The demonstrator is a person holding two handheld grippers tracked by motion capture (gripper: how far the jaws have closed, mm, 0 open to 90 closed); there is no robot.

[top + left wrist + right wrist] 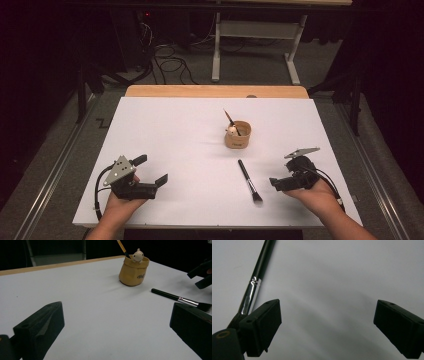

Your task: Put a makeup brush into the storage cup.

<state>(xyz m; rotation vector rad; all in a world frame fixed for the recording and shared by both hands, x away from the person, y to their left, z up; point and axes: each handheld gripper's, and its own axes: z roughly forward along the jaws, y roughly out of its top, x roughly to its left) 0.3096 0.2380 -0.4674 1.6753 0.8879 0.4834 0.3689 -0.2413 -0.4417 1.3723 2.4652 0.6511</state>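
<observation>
Both tongs rest released on the white tabletop, the left tongs and the right tongs grasping nothing. A black makeup brush lies just at nine o'clock of the right tongs. The tan cup stands at twelve o'clock of the brush.

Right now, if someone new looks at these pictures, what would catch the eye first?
Probably the tan cup near the middle of the white table, with a small white figure on its rim and a brush handle sticking out. Next comes the black brush lying flat in front of the cup, bristles toward the person. The left gripper and right gripper sit low at either side, both open and empty.
</observation>
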